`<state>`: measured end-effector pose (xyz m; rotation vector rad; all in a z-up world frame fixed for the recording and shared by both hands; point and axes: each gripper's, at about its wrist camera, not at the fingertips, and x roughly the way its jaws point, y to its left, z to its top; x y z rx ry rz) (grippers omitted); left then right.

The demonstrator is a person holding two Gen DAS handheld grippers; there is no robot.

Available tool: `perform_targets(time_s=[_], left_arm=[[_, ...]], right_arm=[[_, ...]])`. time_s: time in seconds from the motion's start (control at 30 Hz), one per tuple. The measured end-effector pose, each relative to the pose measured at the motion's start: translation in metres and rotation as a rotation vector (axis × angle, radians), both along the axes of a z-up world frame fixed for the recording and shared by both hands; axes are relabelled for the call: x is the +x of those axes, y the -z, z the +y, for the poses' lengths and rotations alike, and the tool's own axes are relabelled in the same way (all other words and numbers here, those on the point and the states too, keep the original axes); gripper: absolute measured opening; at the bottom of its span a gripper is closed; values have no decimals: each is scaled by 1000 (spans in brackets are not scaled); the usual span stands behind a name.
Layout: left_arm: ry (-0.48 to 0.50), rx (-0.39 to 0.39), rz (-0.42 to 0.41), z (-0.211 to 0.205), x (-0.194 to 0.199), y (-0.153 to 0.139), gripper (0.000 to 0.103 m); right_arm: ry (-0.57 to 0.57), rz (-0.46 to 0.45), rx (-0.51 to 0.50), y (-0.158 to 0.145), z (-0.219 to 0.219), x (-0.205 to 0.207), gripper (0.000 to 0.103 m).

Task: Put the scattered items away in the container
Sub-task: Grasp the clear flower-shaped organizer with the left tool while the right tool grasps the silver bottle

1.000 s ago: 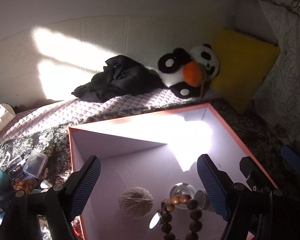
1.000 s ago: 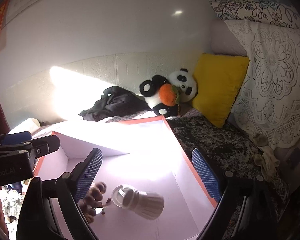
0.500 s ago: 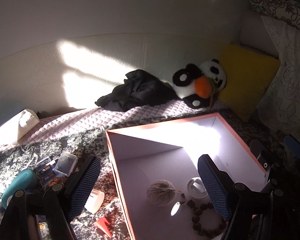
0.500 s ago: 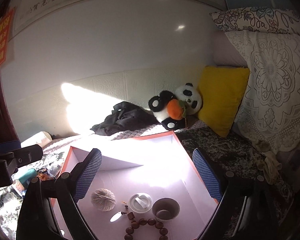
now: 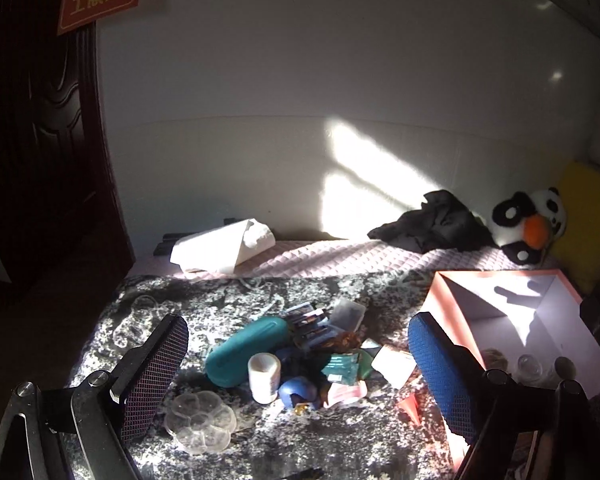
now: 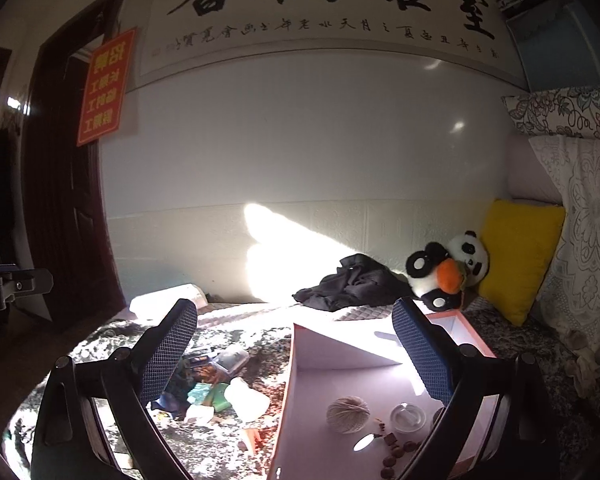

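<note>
A pink-rimmed box [image 6: 296,344] [image 5: 444,292] with a white inside lies on the dark patterned cover. In it are a ball of twine [image 6: 347,409], a clear lid [image 6: 408,417] and wooden beads [image 6: 396,450]. Left of the box sits a pile of loose items: a teal case [image 5: 246,350], a white cylinder [image 5: 263,376], a blue ball [image 5: 298,390], a clear flower-shaped tray [image 5: 200,420] and small packets. My left gripper [image 5: 298,364] hangs open over this pile, holding nothing. My right gripper [image 6: 294,360] is open and empty above the box's left edge.
A panda plush [image 6: 446,268], black cloth [image 6: 352,284] and a yellow cushion [image 6: 518,256] line the wall behind the box. A white tissue pack [image 5: 220,250] lies at the back left. A dark door [image 5: 32,140] stands at the left.
Both grippers have pulled back and swung left, away from the box. The left now faces the pile of loose items. A clear lid came to rest in the box.
</note>
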<state>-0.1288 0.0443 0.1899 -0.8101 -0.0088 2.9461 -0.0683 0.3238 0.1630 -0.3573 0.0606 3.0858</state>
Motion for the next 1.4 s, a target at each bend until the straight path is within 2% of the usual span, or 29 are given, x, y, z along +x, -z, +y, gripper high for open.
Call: perform_targets(time_s=[0.2,0.47,0.57,0.63,0.7,0.8,0.83,0.97,1.13,1.3,1.4], left_arm=[[-97,-34,-88,-62,9,46,93],[-191,-48,-272,-114,-7,136,93],[-193,-45,-330,-123,-20,167,93],[-178,-38,-354,-126,-29,183,93],[-154,-31,-367,-127,-38,197,93],[-112,-28,-377,-124,-53,217,93],[-94,-31,-380,-122,-58,223,93],[-21,-50,-402,-112,-73,239,93],[94,-41,-398,-105,-87,243,93],[153,-146,-435,-93,-101,265,93],[163,-151,-452,-89,-112,272,93]], right_arm=[[-176,-102,19,35,-85,-17,100],[-365,-222,195,107,-171,-36,100],[-487,-279,230,131,-192,-43,98],[-571,-311,278,149,-204,-44,97],[-661,-345,330,168,-217,-44,92],[-737,-410,378,195,-230,-46,82],[-744,-421,384,200,-231,-48,79],[-763,-454,399,216,-235,-57,78],[-786,-496,419,236,-239,-68,78],[-777,-516,393,237,-233,-78,78],[-783,-517,398,239,-232,-80,80]])
